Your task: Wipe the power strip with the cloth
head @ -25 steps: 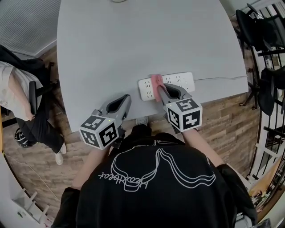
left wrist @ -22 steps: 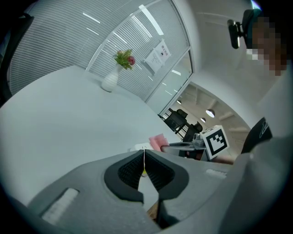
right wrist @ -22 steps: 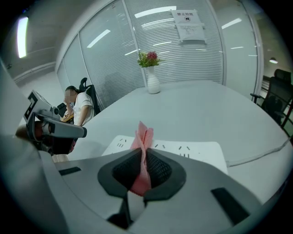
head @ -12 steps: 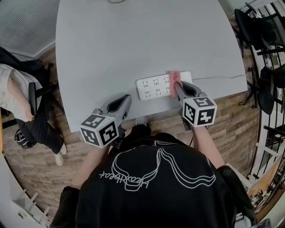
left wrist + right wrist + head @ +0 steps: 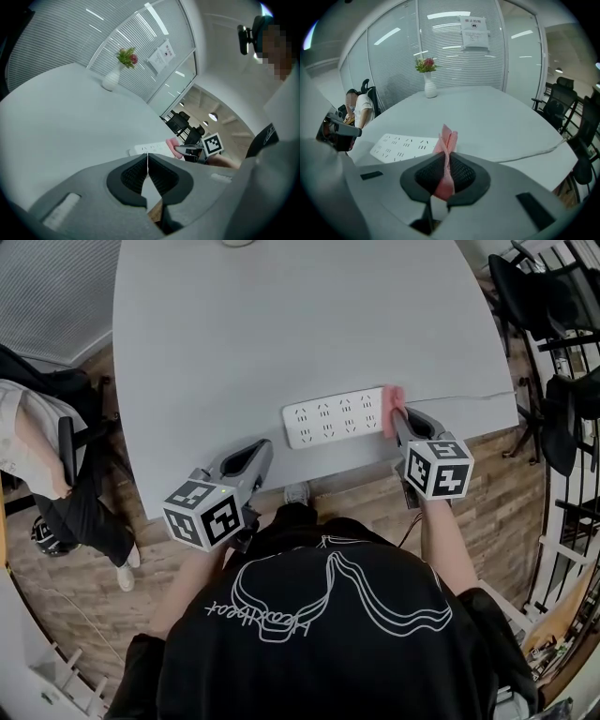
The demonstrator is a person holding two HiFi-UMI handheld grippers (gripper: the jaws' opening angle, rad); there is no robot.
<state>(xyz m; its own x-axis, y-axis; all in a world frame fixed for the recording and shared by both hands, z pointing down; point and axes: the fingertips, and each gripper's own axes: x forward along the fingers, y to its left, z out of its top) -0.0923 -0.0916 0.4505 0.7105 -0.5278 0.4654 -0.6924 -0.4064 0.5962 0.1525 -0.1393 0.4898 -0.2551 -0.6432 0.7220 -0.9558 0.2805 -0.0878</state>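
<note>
Pale grey rounded table (image 5: pixel 281 324) over a wood-plank floor, with a glass-walled office behind. The flat white multi-socket power strip (image 5: pixel 328 420) lies near the table's lower edge at centre frame in the head view, and its thin white cable (image 5: pixel 469 397) runs off to the right. Over the past second the right gripper (image 5: pixel 397 418), jaws clamped on the folded pink cloth (image 5: pixel 393 397), has carried the cloth from the strip's left third to its right end, by the cable. We judge one left-to-right pass over the top face is complete; a return stroke or the side edges may remain. We cannot tell whether the cloth is touching the strip at this end. The left gripper (image 5: pixel 253 456), jaws together on nothing, has not moved; it sits at the lower left by the table edge, apart from the strip.
</note>
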